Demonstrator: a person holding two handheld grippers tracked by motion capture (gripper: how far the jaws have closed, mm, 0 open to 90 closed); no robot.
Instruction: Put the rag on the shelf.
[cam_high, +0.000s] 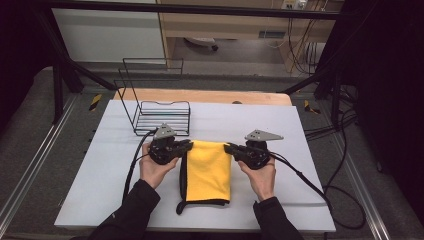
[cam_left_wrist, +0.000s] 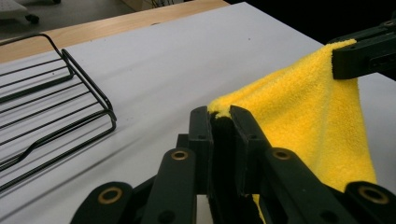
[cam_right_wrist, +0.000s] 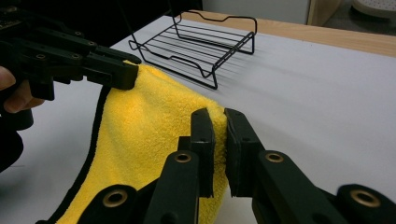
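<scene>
A yellow cloth (cam_high: 209, 170) with a black hem is held up by its two far corners above the white table; its near end lies on the table. My left gripper (cam_high: 188, 145) is shut on the cloth's left far corner. In the left gripper view the jaws pinch the cloth (cam_left_wrist: 303, 121) at my left gripper (cam_left_wrist: 223, 116). My right gripper (cam_high: 227, 148) is shut on the right far corner. In the right gripper view my right gripper (cam_right_wrist: 217, 122) clamps the cloth (cam_right_wrist: 144, 135), and the other gripper holds the opposite corner.
A black wire rack (cam_high: 159, 111) stands at the back left of the white table (cam_high: 300, 175), just beyond my left gripper. It also appears as the wire rack (cam_left_wrist: 51, 112) and the wire rack (cam_right_wrist: 201, 44). Cables trail off both grippers toward the table's sides.
</scene>
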